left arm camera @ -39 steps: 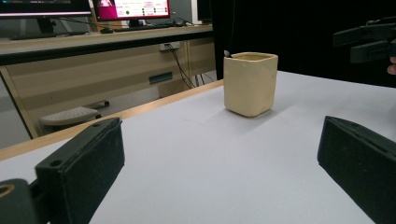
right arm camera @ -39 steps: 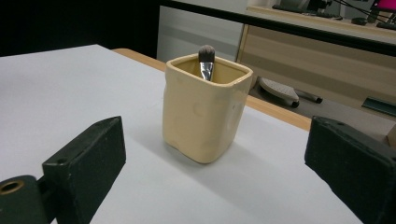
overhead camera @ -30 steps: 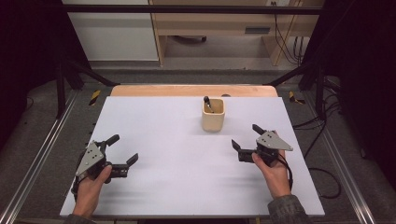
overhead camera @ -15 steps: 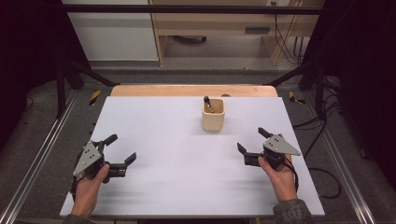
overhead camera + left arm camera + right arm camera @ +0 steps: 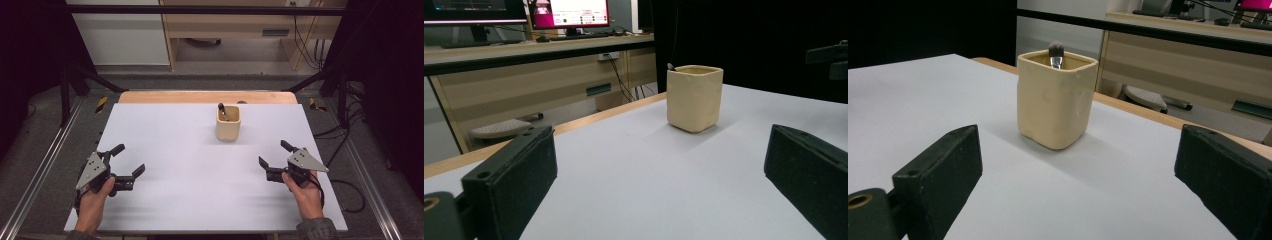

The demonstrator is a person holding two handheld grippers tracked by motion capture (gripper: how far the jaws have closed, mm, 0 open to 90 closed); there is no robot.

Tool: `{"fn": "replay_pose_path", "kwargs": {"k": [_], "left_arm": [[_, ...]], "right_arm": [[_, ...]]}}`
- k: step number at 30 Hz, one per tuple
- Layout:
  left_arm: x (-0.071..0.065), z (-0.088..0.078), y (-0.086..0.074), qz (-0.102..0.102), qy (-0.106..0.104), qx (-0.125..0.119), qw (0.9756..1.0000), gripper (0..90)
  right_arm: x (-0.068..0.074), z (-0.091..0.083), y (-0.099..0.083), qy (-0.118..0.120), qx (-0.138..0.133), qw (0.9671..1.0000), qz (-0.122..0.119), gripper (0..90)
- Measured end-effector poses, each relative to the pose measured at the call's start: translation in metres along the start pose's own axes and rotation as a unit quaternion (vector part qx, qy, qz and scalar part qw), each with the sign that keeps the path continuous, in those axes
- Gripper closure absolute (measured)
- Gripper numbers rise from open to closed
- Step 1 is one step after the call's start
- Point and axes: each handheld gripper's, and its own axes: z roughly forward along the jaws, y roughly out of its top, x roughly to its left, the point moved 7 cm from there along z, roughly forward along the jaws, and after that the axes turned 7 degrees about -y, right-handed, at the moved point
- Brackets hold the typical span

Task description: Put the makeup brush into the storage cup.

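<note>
A cream square cup (image 5: 228, 123) stands upright on the white table (image 5: 190, 150), toward the back middle. A brush (image 5: 221, 109) stands in it, its dark bristle tip (image 5: 1055, 49) poking above the rim. My left gripper (image 5: 127, 161) rests at the table's front left, open and empty, with the cup (image 5: 694, 97) ahead of its jaws. My right gripper (image 5: 274, 153) is at the front right, open too, nothing between its jaws, and the cup (image 5: 1055, 100) stands a short way beyond them.
A wooden strip (image 5: 207, 96) runs along the table's far edge. Metal rails (image 5: 42, 165) flank the table on both sides. A desk with monitors (image 5: 569, 12) stands beyond. Cables (image 5: 345, 187) lie to the right of the table.
My right gripper has drawn back toward the front right corner, away from the cup. My left gripper has slid slightly nearer the front edge. Both stay open.
</note>
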Motion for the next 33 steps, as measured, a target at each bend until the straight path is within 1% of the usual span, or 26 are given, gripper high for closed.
{"fn": "replay_pose_path", "kwargs": {"k": [4, 7, 9, 14, 18, 21, 23, 25, 33], "left_arm": [[0.0, -0.001, 0.0, 0.002, -0.001, 0.001, 1.0, 0.4], [0.0, -0.001, 0.0, 0.002, 0.0, 0.002, 1.0, 0.4], [0.0, -0.002, 0.0, 0.0, 0.001, 0.001, 1.0, 0.3], [0.001, -0.005, 0.0, 0.001, 0.004, -0.001, 1.0, 0.3], [0.001, -0.007, 0.001, -0.001, 0.006, -0.003, 1.0, 0.3], [-0.001, -0.008, 0.0, 0.001, 0.003, 0.0, 1.0, 0.3], [-0.002, -0.009, 0.0, 0.001, 0.001, 0.0, 1.0, 0.3], [-0.002, -0.009, 0.0, 0.0, 0.002, 0.0, 1.0, 0.2], [-0.002, -0.014, -0.002, 0.001, 0.008, 0.003, 1.0, 0.2]], "right_arm": [[-0.002, -0.006, -0.003, -0.001, -0.001, 1.0, 0.004, 5.4], [-0.004, -0.011, -0.005, -0.001, -0.002, 1.0, 0.002, 5.4], [-0.006, -0.015, -0.006, -0.003, -0.003, 1.0, 0.006, 5.4], [-0.009, -0.022, -0.009, -0.006, -0.008, 0.9999, 0.008, 4.9], [-0.009, -0.025, -0.011, -0.005, -0.009, 0.9999, 0.009, 4.1], [-0.009, -0.027, -0.011, -0.006, -0.013, 0.9998, 0.013, 2.8], [-0.01, -0.029, -0.012, -0.008, -0.015, 0.9998, 0.01, 2.1], [-0.011, -0.03, -0.012, -0.008, -0.017, 0.9997, 0.013, 1.9], [-0.012, -0.034, -0.02, -0.009, -0.009, 0.9999, 0.011, 2.1]]}}
